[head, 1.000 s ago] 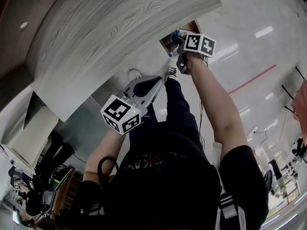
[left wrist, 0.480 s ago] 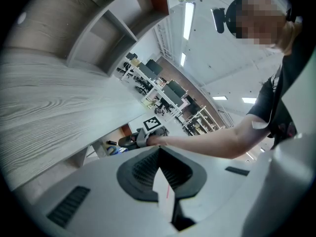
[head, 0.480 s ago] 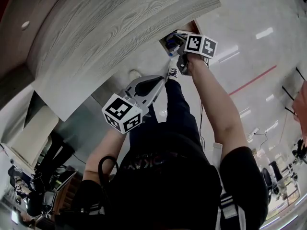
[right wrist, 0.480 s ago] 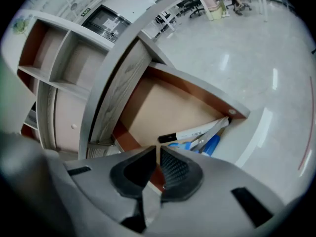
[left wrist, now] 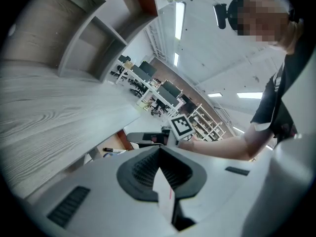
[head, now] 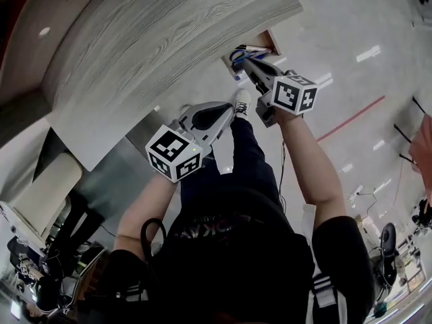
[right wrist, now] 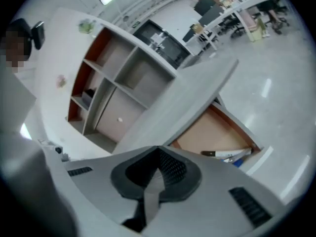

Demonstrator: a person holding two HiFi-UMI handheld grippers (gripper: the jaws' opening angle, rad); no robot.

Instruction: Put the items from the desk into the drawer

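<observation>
The drawer (head: 270, 38) stands open under the wood-grain desk top (head: 169, 32). Inside it lie a black-capped marker (right wrist: 217, 153) and a blue item (right wrist: 238, 163); the head view shows them only as blue and white shapes (head: 237, 54). My right gripper (head: 247, 63) hovers just in front of the drawer. Its jaws have just been closing and are now shut, with nothing between them. My left gripper (head: 228, 111) hangs lower, beside the person's leg, its jaws together and nothing seen in them. The left gripper view shows the drawer (left wrist: 114, 143) and the right gripper's marker cube (left wrist: 181, 127).
A shelf unit (right wrist: 106, 78) with open compartments stands behind the desk. The floor (head: 351, 19) is glossy and carries a red line (head: 351, 117). The person's shoe (head: 241, 100) is below the drawer. Office chairs and desks stand in the distance (left wrist: 158, 90).
The right gripper has lifted out of the drawer and drawn back toward the person, its jaws now shut and empty. The left gripper has shifted slightly.
</observation>
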